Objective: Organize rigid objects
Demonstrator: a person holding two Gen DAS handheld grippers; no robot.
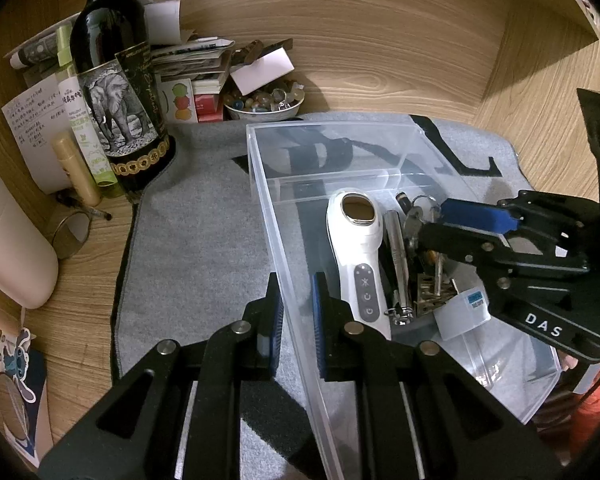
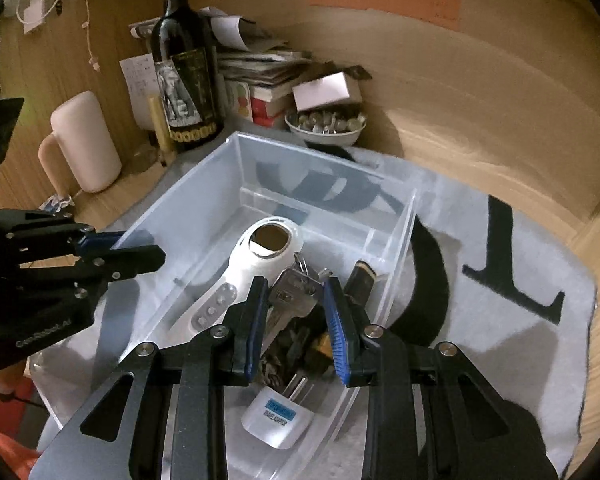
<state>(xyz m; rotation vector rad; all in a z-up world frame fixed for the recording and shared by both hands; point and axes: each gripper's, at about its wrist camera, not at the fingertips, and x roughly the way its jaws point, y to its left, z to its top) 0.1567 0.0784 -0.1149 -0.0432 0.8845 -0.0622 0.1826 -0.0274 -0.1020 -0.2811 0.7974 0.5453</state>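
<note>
The left gripper (image 1: 296, 320) is clamped on the near wall of the clear plastic bin (image 1: 260, 184), angled downward. The right gripper (image 2: 296, 320) dips steeply into the bin, jaws slightly parted around the keys (image 2: 292, 292), grip uncertain, beside the white handheld device (image 2: 256, 256).

A bin (image 1: 260, 184) sits on a mat (image 1: 200, 232), holding a handheld device (image 1: 356, 248), keys (image 2: 296, 288) and plug adapter (image 2: 278, 420); a bottle (image 1: 116, 92) stands behind-left.
</note>
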